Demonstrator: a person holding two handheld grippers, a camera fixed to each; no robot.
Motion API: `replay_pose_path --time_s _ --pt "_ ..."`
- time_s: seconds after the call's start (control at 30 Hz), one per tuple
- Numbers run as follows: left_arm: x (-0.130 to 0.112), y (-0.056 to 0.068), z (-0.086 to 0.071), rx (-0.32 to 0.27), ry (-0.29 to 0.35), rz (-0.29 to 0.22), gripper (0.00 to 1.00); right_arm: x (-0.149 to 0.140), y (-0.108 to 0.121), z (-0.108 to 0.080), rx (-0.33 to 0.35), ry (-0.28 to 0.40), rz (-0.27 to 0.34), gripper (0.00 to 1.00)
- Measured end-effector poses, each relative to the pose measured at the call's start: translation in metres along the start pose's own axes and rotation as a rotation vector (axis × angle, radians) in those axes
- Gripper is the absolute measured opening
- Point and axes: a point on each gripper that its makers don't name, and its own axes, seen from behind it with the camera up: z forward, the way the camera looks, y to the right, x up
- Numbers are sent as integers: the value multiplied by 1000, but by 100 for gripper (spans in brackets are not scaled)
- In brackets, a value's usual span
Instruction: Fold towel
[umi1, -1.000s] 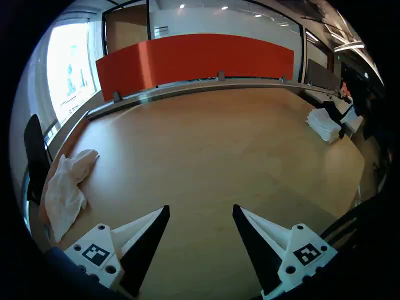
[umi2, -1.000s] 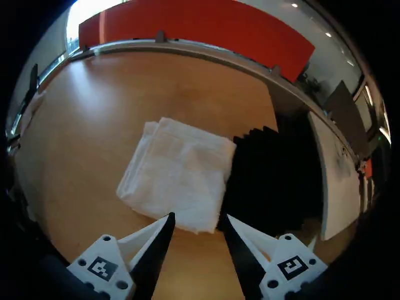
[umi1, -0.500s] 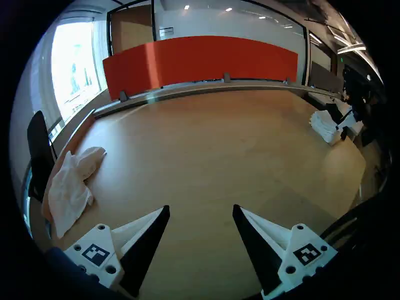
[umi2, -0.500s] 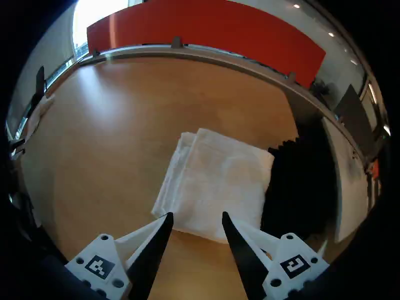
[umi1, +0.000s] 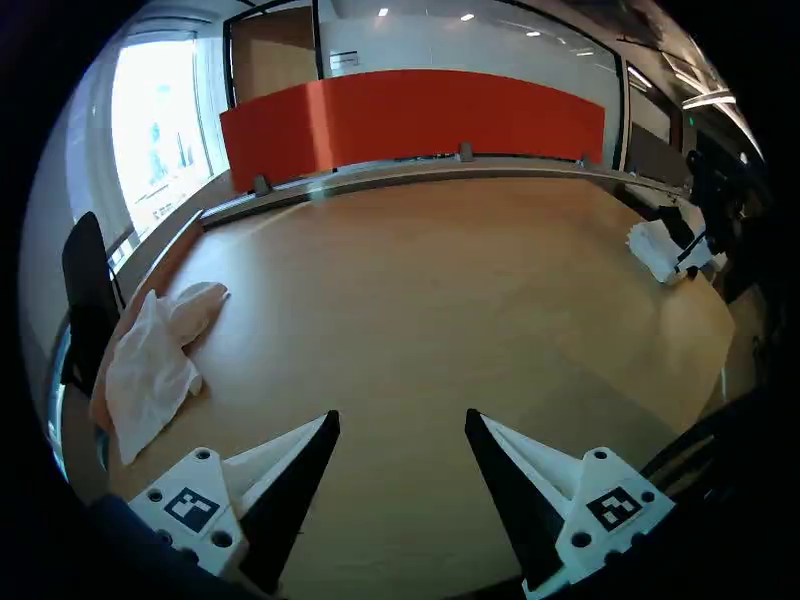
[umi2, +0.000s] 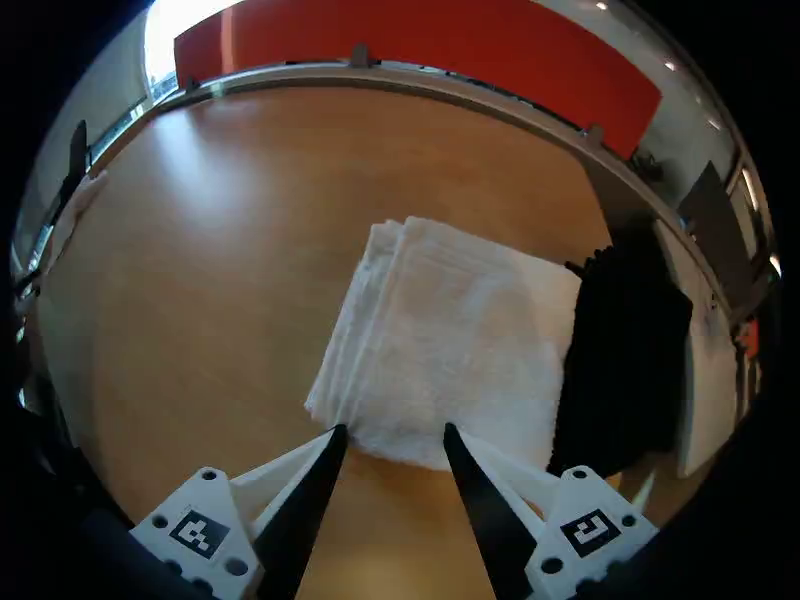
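Wood tabletop, orange partition behind; left gripper, right gripper, jaws apart

Left hand-held gripper and right hand-held gripper share black pointed fingers, white screwed mounts, square markers.

A wooden table fronts an orange partition and bright window.
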Motion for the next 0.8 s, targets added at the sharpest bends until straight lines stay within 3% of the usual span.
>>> replay_pose_path --time_s 0.17,0.37,0.63,0.8 --pt "-2 -8 -3 15 3 -6 94 18 0 -21 6 75 11 75" --pt "-1 -12 -1 22 14 -38 94 36 12 -52 -1 166 87 76" --pt "2 -13 0 19 24 -52 94 51 22 -74 -25 270 167 99" --pt "7 -15 0 20 35 -54 94 70 28 -88 -57 376 223 100"
